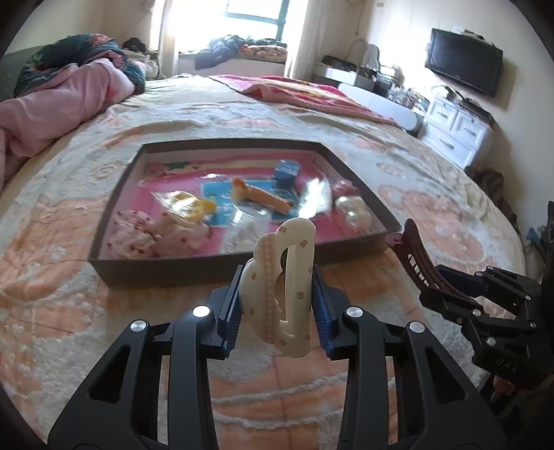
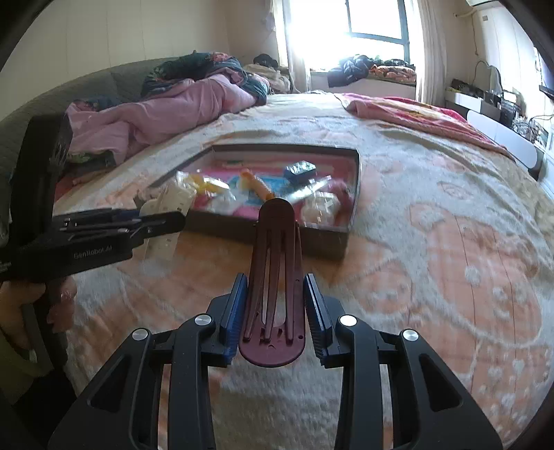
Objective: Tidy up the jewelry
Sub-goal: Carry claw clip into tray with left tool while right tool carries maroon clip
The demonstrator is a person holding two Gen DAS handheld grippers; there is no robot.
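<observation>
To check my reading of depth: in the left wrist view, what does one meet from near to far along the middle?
Cream hair clip in the left tongs → box → orange clip → pink blanket → window.

Right gripper (image 2: pixel 275 304) jaws clamped on maroon hair clip (image 2: pixel 273 277), above bed (image 2: pixel 432 242); grey tray (image 2: pixel 353 207) ahead; left gripper (image 2: pixel 166 221) beside tray.
</observation>
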